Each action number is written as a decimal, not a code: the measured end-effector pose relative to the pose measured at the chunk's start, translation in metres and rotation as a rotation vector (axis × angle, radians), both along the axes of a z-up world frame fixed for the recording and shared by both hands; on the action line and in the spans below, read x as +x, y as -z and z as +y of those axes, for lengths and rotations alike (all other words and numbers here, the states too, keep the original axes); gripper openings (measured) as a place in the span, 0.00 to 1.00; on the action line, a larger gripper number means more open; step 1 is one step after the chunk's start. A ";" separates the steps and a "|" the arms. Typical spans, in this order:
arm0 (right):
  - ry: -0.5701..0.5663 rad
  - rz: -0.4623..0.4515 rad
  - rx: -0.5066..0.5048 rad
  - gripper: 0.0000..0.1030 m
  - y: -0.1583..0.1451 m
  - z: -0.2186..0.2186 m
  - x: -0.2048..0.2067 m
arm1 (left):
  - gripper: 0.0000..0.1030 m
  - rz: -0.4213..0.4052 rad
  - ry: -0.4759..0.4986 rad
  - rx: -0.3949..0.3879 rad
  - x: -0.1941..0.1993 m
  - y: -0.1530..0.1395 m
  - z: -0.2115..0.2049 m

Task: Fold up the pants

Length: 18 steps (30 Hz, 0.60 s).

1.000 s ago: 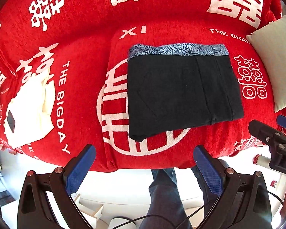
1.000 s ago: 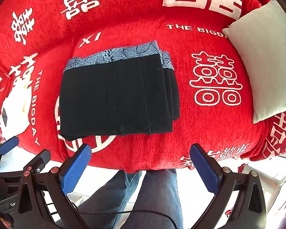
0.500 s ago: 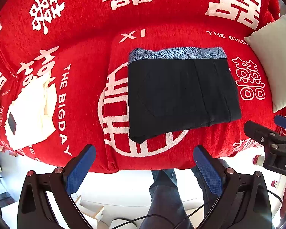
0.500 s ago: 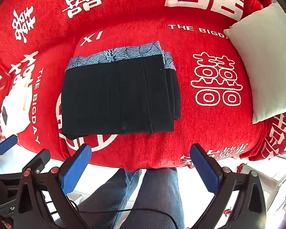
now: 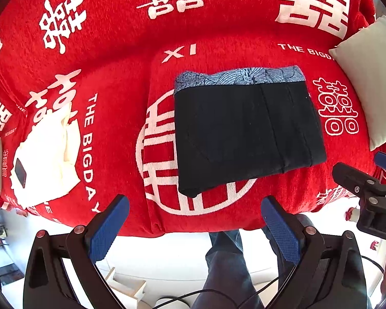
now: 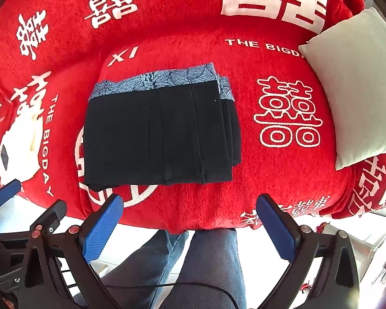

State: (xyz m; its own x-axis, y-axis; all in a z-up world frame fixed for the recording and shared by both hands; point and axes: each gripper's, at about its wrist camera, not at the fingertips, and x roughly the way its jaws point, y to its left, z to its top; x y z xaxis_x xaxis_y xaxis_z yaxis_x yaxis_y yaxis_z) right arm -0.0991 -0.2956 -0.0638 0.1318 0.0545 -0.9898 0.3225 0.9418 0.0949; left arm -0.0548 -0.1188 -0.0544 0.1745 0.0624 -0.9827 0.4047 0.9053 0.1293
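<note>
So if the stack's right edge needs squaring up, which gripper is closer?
Probably the right gripper. The pants show staggered layers along their right edge, nearer its right-hand fingers. The left gripper sits toward the tidier left edge. Both are open and clear of the cloth.

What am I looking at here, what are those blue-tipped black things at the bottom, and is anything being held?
They are two hand-held grippers, each carrying a camera that looks along its fingers. One picture is from the left gripper, the other from the right gripper. Both have their jaws wide open, holding nothing. Ahead, folded black pants with a blue patterned waistband lie on a red blanket with white characters. A pale cushion sits to the right. The person's jeans-clad legs show below.
</note>
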 end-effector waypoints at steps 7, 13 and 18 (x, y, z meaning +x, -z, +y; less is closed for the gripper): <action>-0.003 -0.007 -0.006 1.00 -0.003 -0.001 -0.001 | 1.00 -0.001 0.007 -0.006 -0.003 -0.001 -0.003; -0.005 -0.010 -0.008 1.00 -0.004 0.001 -0.001 | 1.00 -0.007 0.007 -0.004 -0.003 -0.002 -0.003; -0.005 -0.008 -0.011 1.00 -0.004 0.004 -0.001 | 1.00 0.007 -0.002 -0.016 -0.003 0.001 -0.001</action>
State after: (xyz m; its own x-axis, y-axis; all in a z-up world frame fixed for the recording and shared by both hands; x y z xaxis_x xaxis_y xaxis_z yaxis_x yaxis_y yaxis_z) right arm -0.1000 -0.2917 -0.0597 0.1400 0.0443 -0.9892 0.3171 0.9444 0.0872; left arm -0.0574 -0.1201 -0.0551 0.1679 0.0473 -0.9847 0.4035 0.9080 0.1124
